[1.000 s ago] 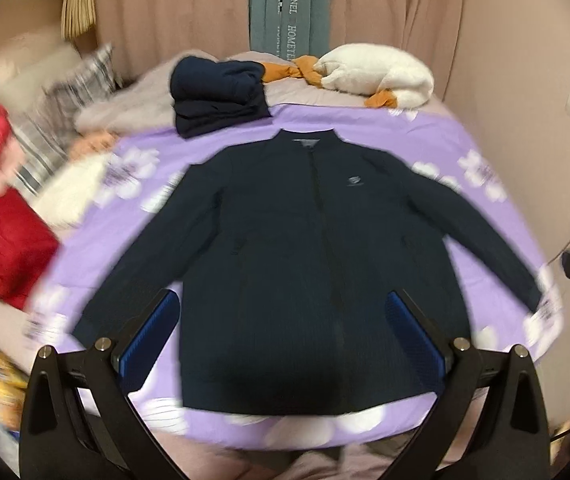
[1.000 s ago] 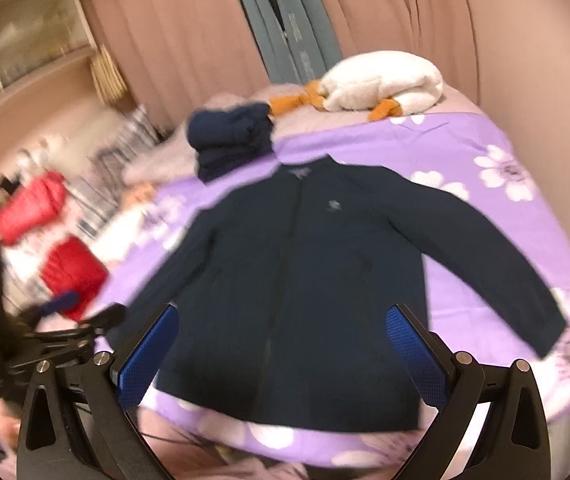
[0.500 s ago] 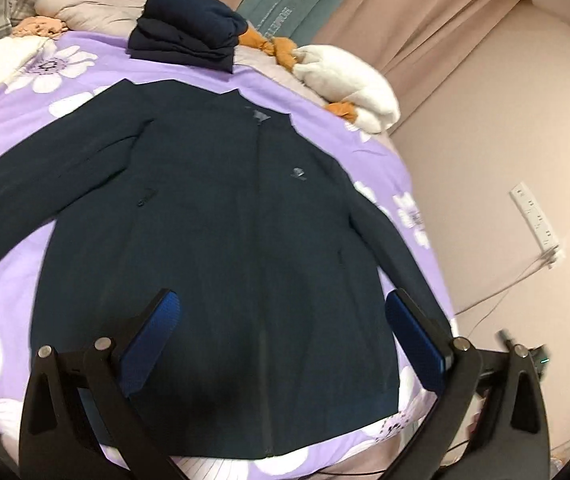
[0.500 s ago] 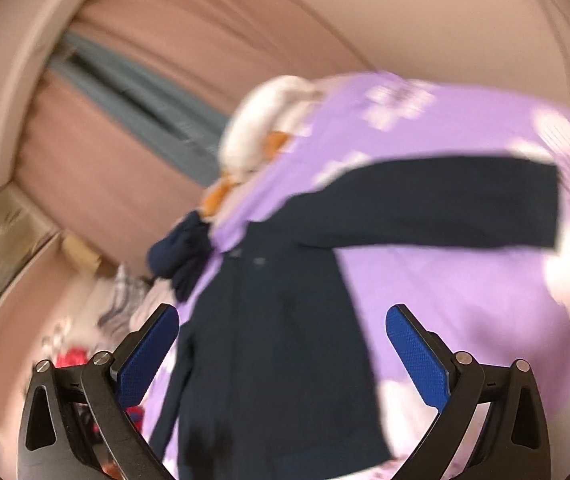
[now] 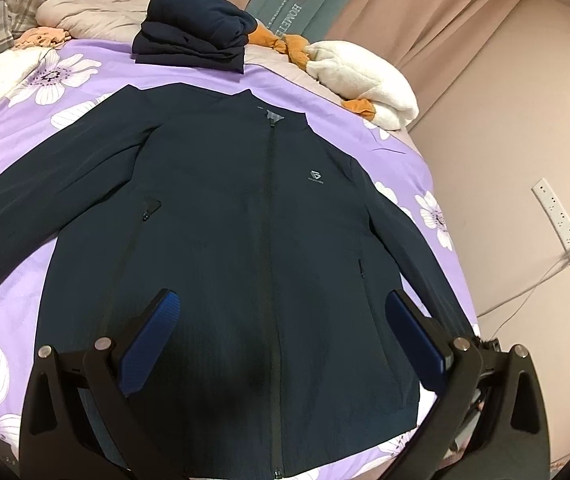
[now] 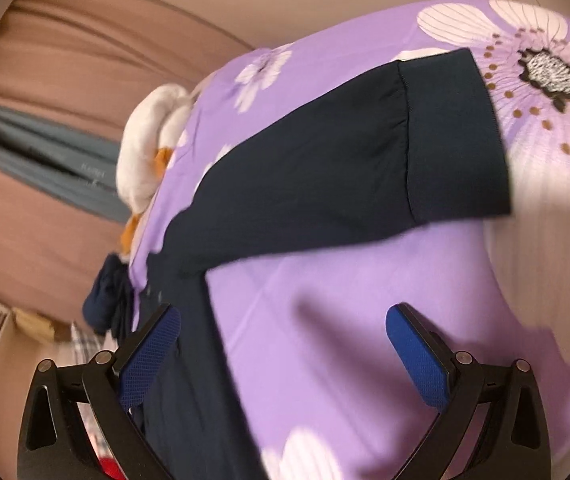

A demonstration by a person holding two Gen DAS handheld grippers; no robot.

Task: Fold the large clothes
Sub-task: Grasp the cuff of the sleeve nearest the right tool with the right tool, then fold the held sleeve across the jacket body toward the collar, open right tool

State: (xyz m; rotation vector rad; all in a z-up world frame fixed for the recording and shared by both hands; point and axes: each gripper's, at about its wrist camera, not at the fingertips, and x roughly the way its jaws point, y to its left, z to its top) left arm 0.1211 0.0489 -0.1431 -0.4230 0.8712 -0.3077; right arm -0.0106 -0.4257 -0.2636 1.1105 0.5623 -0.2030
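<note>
Dark jacket (image 5: 221,240) flat on purple bedspread (image 5: 17,128), zipped up. Left gripper (image 5: 283,332) wide open above its near hem, holding nothing. Right gripper (image 6: 283,344) wide open too, empty, near the right sleeve (image 6: 365,152).

dark navy zip jacket (image 5: 245,240) lies flat, face up, zipped, sleeves spread out.

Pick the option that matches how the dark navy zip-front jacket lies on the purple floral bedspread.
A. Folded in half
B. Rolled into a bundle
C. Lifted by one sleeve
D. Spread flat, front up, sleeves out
D: the dark navy zip-front jacket lies flat on the purple floral bedspread, zipper and chest logo facing up, both sleeves extended sideways.
</note>
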